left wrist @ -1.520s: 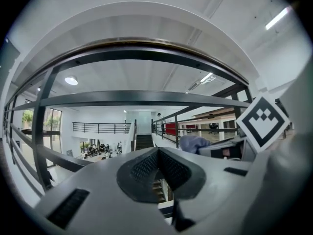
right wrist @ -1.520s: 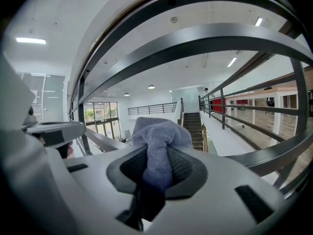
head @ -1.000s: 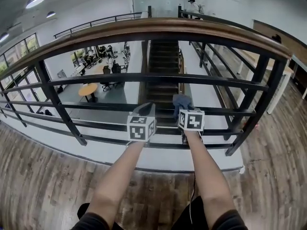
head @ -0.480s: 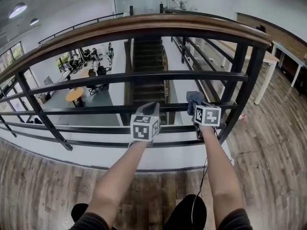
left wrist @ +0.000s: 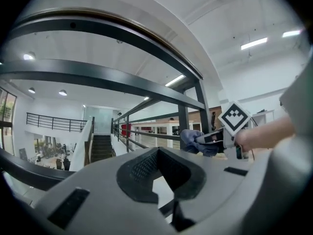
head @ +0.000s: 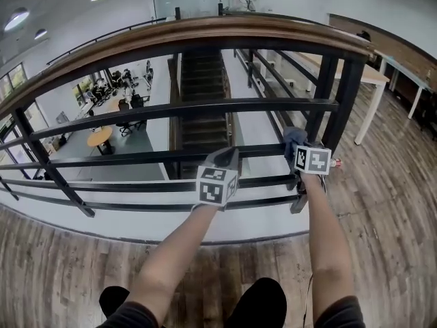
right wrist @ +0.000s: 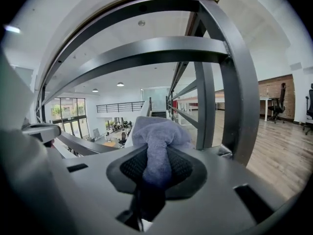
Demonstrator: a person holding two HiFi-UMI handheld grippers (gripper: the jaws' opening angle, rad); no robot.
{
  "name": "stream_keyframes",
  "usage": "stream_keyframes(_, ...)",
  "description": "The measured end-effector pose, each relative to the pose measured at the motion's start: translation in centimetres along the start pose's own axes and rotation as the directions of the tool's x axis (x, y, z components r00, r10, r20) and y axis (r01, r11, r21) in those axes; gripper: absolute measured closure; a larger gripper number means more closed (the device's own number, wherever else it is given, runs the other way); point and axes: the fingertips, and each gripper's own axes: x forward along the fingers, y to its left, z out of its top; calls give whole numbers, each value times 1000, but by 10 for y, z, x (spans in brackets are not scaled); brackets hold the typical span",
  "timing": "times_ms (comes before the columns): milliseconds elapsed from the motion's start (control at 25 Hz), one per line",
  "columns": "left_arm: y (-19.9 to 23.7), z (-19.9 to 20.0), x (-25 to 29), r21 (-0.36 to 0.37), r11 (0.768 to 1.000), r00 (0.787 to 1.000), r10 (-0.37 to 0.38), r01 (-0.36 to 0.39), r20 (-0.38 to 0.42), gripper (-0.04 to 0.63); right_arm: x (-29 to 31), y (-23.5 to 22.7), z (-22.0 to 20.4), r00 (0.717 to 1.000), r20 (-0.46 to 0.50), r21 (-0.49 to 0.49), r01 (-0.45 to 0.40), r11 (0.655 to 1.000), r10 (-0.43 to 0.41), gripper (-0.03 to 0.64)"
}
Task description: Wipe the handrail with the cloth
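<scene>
**Cloth** point(right wrist: 155, 140): one, blue-grey, bunched. It is pinched between the closed jaws of the right gripper point(head: 296, 144), with a wad standing proud above the pads. It sits low on the balustrade, level with the middle bars and near the dark end post point(head: 345, 108). Whether it touches a bar cannot be told.

**Handrail** point(head: 205, 29): one, brown wood, curved, capping the black frame. It is well above the cloth and nothing is on it.

**Left gripper** point(head: 226, 158): one, jaws together on nothing, held beside the right gripper at bar height.

**Bars** point(head: 171, 108): several, dark and horizontal; the exact count is uncertain.

**Progress**: the cloth is secured. Judged from its position, no wiping contact with the wooden rail exists. What remains is raising the cloth to the rail and wiping along its length.
</scene>
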Motion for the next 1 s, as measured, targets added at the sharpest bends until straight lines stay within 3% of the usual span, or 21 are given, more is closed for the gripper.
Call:
stream_keyframes(320,-13,-17,7,10,1000,1000,-13,13,4,598,-2,-58,-4,998,-14,26,55,998,-55,526)
stream_keyframes(520,9,-17,-4,-33,999,999,-10,11,34,598,4,-68,-3,997,17,36,72,997,-73,526)
stream_keyframes(720,40,-30,-33,-24,1000,998,-14,16,59,598,6,-69,-2,993,54,28,106,994,-107,526)
stream_keyframes(880,92,-50,-62,-18,1000,996,27,-25,81,598,-6,-39,-5,971,213,87,91,992,-108,526)
stream_keyframes(1000,143,-70,-92,-24,997,992,80,-78,95,598,-14,31,-15,945,320,90,36,995,-63,526)
